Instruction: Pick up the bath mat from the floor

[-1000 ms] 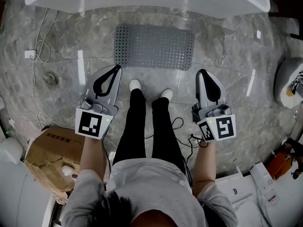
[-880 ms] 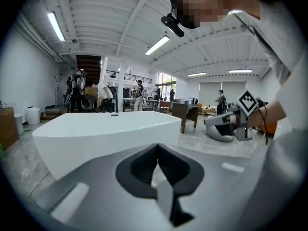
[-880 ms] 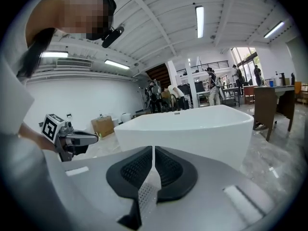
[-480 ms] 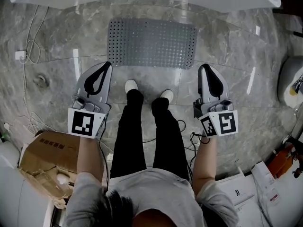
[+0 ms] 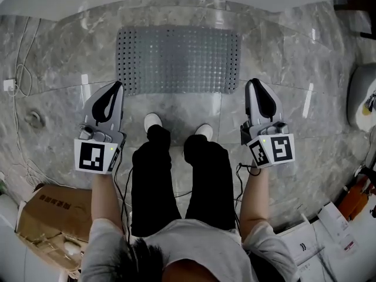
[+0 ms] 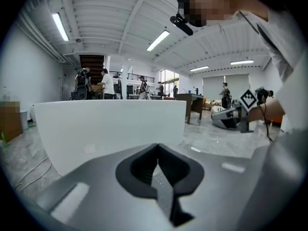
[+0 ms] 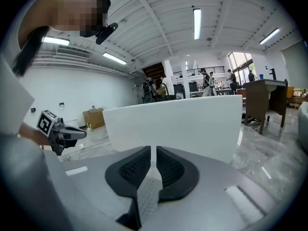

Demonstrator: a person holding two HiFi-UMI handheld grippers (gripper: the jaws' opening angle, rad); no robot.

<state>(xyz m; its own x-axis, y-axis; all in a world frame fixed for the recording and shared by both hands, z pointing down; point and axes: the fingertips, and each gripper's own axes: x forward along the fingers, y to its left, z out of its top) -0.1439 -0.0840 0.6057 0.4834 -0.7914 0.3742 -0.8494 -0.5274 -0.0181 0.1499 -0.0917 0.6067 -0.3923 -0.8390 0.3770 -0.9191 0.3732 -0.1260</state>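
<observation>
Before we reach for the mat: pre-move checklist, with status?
1. Mat in view, flat, nothing on it: ok.
2. Shoes off the mat, short of its near edge: ok.
3. Left gripper open for a grasp: not ok, jaws together, empty.
4. Right gripper open for a grasp: not ok, jaws opening, only a narrow gap, nothing between.
5. Gripper height above the mat: cannot tell.
6. Mat free of the floor, not stuck down: cannot tell.

No writing is legible anywhere; the print on the white papers (image 5: 335, 225) is too small to read.
</observation>
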